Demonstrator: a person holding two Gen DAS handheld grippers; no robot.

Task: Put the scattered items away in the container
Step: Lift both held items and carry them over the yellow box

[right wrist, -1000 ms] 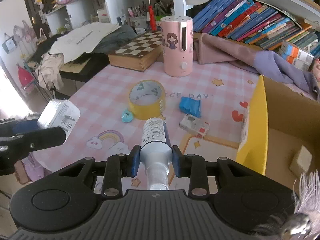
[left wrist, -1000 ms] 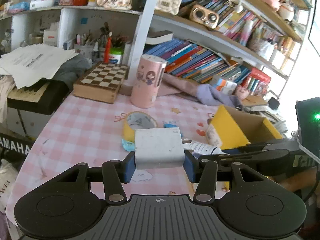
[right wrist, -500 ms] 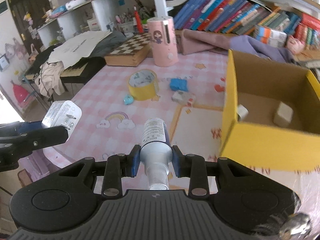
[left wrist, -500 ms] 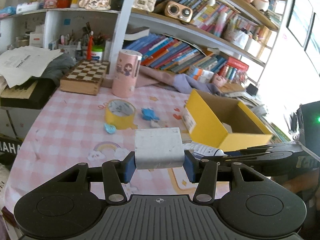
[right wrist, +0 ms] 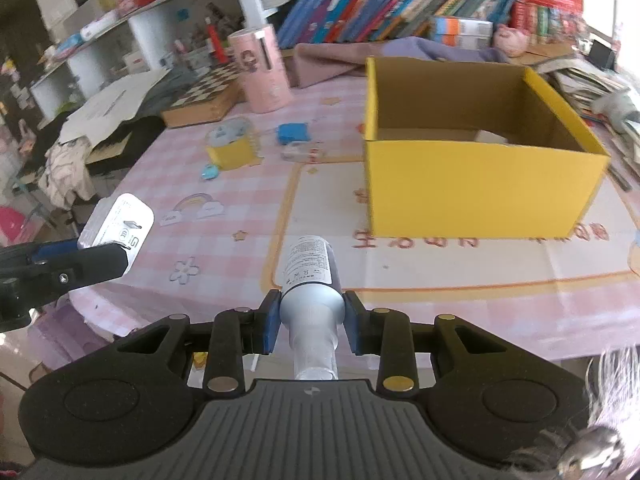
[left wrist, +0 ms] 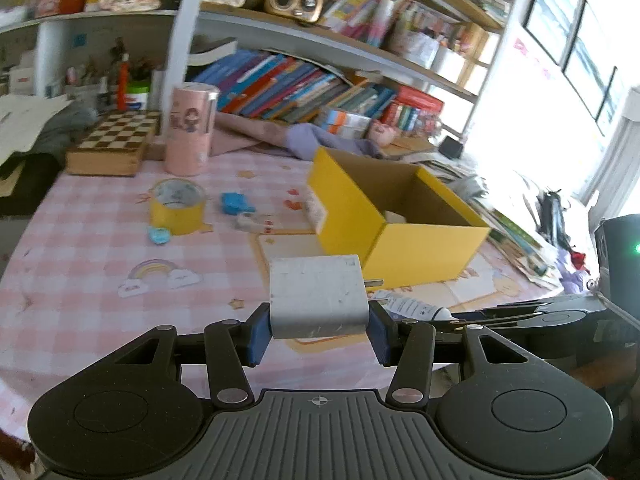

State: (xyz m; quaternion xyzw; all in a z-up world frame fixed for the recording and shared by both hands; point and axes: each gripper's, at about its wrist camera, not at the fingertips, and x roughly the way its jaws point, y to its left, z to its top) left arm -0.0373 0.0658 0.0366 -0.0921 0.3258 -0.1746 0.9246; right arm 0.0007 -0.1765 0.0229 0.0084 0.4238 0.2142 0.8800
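Clamping a slim grey spray bottle [right wrist: 310, 280], right tool [right wrist: 310, 326] faces the open yellow cardboard box [right wrist: 480, 188], upper right; left tool [left wrist: 318, 334] grips a white plug adapter [left wrist: 318, 296].

1. The left gripper [left wrist: 319, 334] clamps a white charger block [left wrist: 318, 294] between its blue fingers [left wrist: 256, 334].
2. Ahead, an open yellow box [left wrist: 404, 240] sits on the pink checked desk [left wrist: 80, 248].
3. A yellow tape roll [left wrist: 178, 206] and a blue packet [left wrist: 234, 202] lie left of the box.
4. The right gripper [left wrist: 520, 312] enters from the right, holding a white bottle [left wrist: 412, 307].
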